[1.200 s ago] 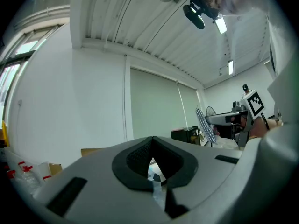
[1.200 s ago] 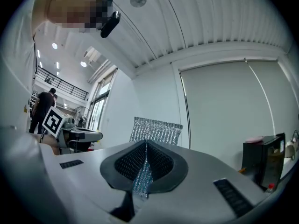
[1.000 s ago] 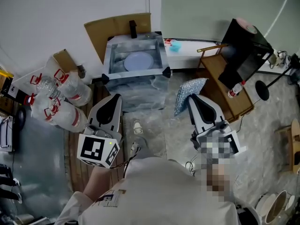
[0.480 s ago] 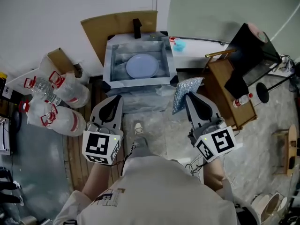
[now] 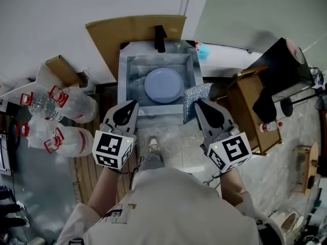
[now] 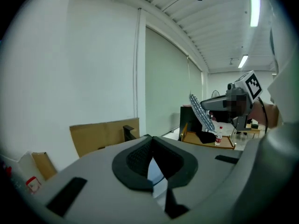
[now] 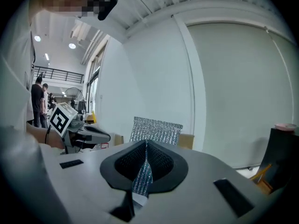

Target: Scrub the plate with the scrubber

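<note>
The right gripper (image 5: 198,104) has its jaws clamped on a silver glittery rectangular scrubber (image 5: 192,95), near the steel sink's (image 5: 124,80) front right corner. A pale blue round plate (image 5: 163,84) lies in the sink. The left gripper's (image 5: 133,104) jaws are together, empty.

a beige shirt (image 5: 168,203), grey grippers (image 5: 134,103) (black fingers (image 5: 124,114)), marker cubes (image 5: 113,149).

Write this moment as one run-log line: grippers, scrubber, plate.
left gripper: shut, empty | right gripper: shut on scrubber | plate: in sink, scrubber not touching it | scrubbing: not yet begun
</note>
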The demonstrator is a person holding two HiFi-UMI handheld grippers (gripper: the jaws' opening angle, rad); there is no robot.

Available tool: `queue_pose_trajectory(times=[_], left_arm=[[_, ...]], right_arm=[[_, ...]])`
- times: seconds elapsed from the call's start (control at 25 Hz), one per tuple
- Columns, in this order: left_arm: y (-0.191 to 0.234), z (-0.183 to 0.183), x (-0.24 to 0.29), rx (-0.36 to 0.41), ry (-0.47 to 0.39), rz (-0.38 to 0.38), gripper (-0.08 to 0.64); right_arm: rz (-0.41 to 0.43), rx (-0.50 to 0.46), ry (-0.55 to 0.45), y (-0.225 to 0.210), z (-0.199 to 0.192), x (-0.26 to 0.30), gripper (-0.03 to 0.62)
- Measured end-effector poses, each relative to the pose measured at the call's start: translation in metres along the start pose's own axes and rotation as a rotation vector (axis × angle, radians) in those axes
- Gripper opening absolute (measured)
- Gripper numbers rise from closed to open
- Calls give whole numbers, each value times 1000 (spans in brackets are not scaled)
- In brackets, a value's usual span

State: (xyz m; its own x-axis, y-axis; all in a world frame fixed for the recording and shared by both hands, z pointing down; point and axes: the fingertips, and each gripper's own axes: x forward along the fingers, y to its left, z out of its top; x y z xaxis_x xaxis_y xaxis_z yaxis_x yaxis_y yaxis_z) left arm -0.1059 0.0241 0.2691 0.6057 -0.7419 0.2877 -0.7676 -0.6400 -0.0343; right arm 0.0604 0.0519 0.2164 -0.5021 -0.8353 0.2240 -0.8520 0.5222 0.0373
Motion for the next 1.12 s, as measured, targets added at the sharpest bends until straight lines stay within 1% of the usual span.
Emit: queue_pose_trajectory(times=[0.12,0.36,0.64,0.72,0.76,0.8,0.84,0.92,1.12], left_arm=[[31,-11,27,-25,41,-37,17],[80,-35,72,-83,119,-49,18],[104,-60,100,-175,196,-42,18],[108,-67,107,-227,222,-32,23],[109,-71,110,-264,235,-30,78],[110,-73,114,-300,248,-30,152],[111,-76,117,-326,260,-30,183],[111,-81,123,-345,281,-24,183],[110,-96,141,-347,330,-8,183]], right_arm=[[25,-12,43,-4,-4,46,35],[38,39,128,-20,-31,117,35],[34,67,167,-43,-48,158,35],[38,73,178,-49,-53,165,35],[41,77,182,-52,-55,168,35],[46,82,187,-55,-58,171,35],[52,86,192,-58,-61,174,35],[67,88,202,-64,-66,180,35],[103,98,228,-75,-80,194,35]])
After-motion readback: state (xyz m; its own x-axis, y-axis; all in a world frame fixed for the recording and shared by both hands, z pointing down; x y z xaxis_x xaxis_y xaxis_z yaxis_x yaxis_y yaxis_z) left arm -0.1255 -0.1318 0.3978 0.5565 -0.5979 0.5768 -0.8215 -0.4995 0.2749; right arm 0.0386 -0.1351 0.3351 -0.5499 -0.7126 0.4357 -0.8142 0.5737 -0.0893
